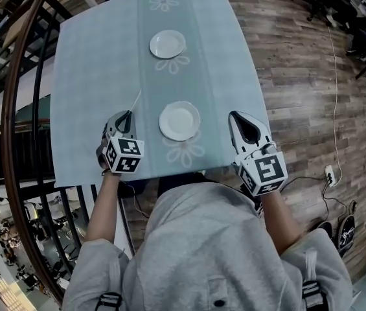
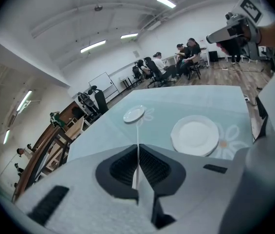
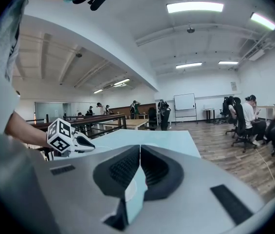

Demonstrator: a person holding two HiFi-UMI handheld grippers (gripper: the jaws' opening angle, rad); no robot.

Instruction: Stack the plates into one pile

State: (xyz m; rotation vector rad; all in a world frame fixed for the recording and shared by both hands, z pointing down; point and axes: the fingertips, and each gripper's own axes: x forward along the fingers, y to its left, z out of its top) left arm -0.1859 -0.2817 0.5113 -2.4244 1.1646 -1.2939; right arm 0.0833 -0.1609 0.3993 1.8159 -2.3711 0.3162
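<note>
Two plates: both lie singly on the table (image 1: 92,83), well apart; nothing is stacked yet.
Near plate (image 1: 179,120): close to my edge of the table.
Far plate (image 1: 167,44): at 12 o'clock from the near plate.
Left gripper (image 1: 126,115): at 9 o'clock of the near plate, jaws together, empty.
Right gripper (image 1: 236,117): at 3 o'clock of it, jaws together, empty.
Left to do: everything, I judge; one plate has to be lifted onto the other.
</note>
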